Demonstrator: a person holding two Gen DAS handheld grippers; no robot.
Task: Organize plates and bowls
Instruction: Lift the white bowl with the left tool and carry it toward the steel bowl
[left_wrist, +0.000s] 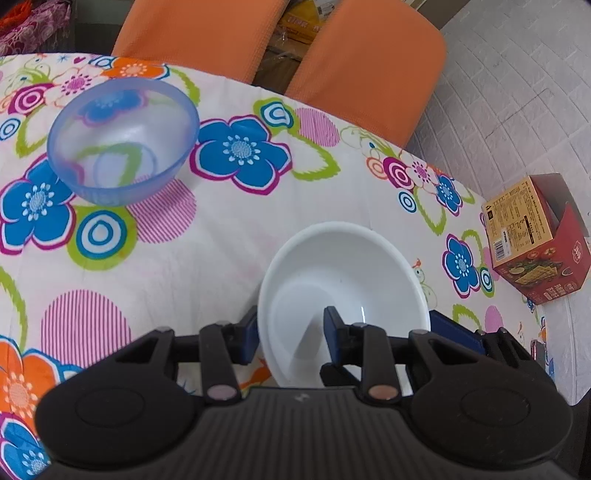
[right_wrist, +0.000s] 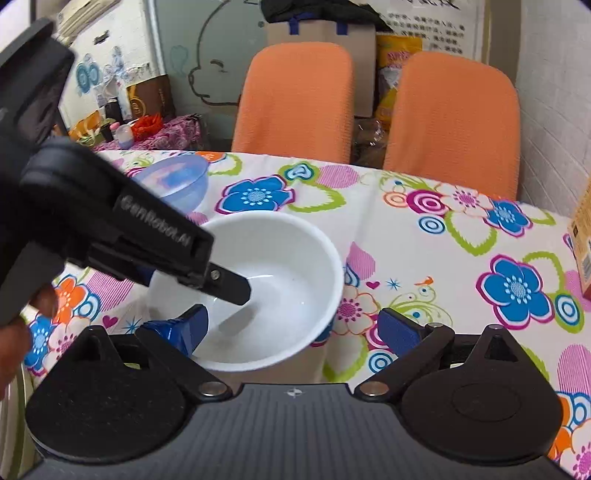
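Observation:
A white bowl (left_wrist: 343, 280) is low in the middle of the left wrist view. My left gripper (left_wrist: 291, 336) is shut on its near wall, one pad outside the rim and one inside. In the right wrist view the white bowl (right_wrist: 266, 273) tilts with a shadow under its right side, and the left gripper's black finger (right_wrist: 229, 286) reaches into it. My right gripper (right_wrist: 293, 330) is open and straddles the bowl's near rim without pinching it. A translucent blue bowl (left_wrist: 122, 140) (right_wrist: 177, 181) stands upright farther back on the left, apart from both grippers.
A flowered tablecloth (left_wrist: 207, 251) covers the table. Two orange chair backs (right_wrist: 295, 99) (right_wrist: 450, 122) stand behind its far edge. A red and tan carton (left_wrist: 532, 240) sits at the right edge by the white brick wall. A person's hand (right_wrist: 14, 332) holds the left gripper.

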